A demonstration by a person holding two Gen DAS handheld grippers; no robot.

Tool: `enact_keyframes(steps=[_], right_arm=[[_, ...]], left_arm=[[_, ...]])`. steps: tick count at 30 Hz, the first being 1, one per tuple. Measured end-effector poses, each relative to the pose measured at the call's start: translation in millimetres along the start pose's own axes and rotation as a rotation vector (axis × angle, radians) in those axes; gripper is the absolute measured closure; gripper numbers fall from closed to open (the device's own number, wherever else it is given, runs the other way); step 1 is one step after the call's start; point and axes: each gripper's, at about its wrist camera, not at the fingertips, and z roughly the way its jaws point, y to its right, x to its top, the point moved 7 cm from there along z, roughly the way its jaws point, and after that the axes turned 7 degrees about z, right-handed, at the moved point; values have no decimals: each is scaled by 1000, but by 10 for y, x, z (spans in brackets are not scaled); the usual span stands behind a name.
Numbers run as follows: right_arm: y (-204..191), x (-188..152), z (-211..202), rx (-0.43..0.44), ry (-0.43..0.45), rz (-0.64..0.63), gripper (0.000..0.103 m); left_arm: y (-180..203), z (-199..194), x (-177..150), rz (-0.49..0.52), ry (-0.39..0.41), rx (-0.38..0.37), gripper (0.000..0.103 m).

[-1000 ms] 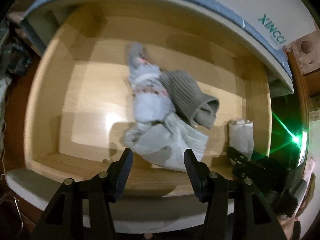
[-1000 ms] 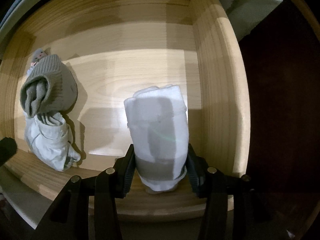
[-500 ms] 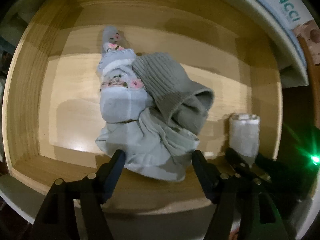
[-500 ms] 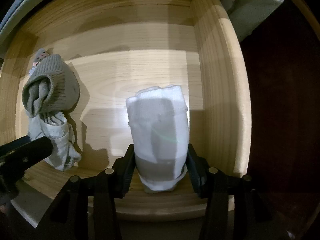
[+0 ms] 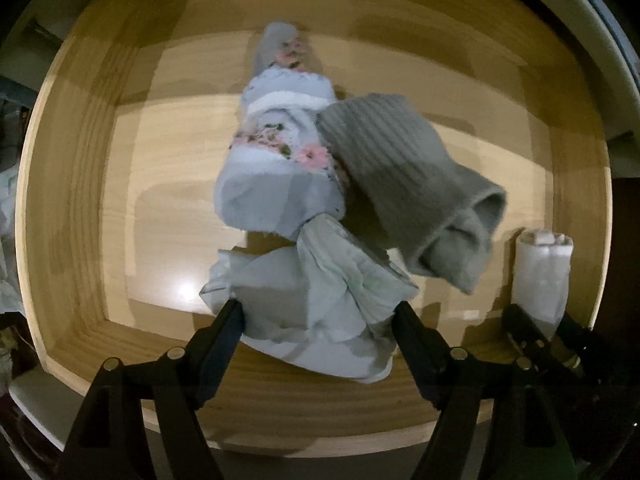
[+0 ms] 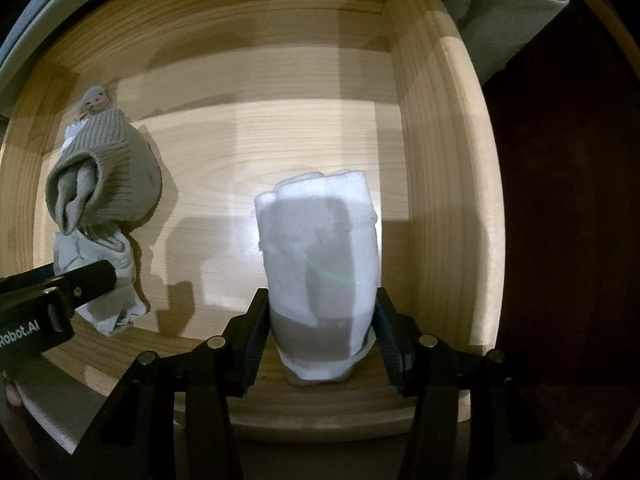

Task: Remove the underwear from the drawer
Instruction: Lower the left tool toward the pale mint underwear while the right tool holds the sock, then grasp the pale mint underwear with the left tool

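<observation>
A wooden drawer (image 5: pixel 72 184) holds a heap of clothes: crumpled pale green underwear (image 5: pixel 316 300) at the front, a light blue floral piece (image 5: pixel 276 168) behind it, and a grey ribbed knit roll (image 5: pixel 404 188) on top. My left gripper (image 5: pixel 318 320) is open, its fingers on either side of the pale green underwear. A white rolled garment (image 6: pixel 320 256) stands at the drawer's right. My right gripper (image 6: pixel 318 320) is around its lower part, jaws touching both sides. The heap also shows in the right wrist view (image 6: pixel 100 200).
The drawer's right wall (image 6: pixel 440 184) stands close beside the white roll. The drawer's front edge (image 5: pixel 320 412) lies just under my left fingers. A grey-green cloth (image 6: pixel 500 12) hangs beyond the back right corner.
My left gripper has moved forward and down into the drawer, and its fingers now flank the pale green underwear. My right gripper has stayed on the white roll.
</observation>
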Motion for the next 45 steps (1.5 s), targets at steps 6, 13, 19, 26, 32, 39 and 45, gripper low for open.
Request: enact_keyframes(steps=[6, 13, 19, 26, 32, 39, 45], right_arm=[[-3, 6, 6, -1, -1, -2, 53], [-12, 17, -8, -2, -4, -3, 53], [-25, 21, -16, -1, -5, -1, 52], [-40, 24, -29, -5, -13, -7, 52], [-57, 31, -20, -3, -10, -5, 52], [-67, 35, -19, -2, -10, -4, 51], [-67, 40, -8, -2, -11, -4, 51]], left_arm=[[-202, -4, 11, 28, -15, -3, 24], [-458, -20, 7, 44, 2, 7, 28], [-541, -43, 7, 79, 31, 34, 39], [-411, -176, 29, 100, 71, 61, 56], [-456, -188, 10, 95, 72, 61, 57], [-554, -69, -68, 40, 22, 25, 41], [-557, 44, -60, 41, -34, 40, 26]])
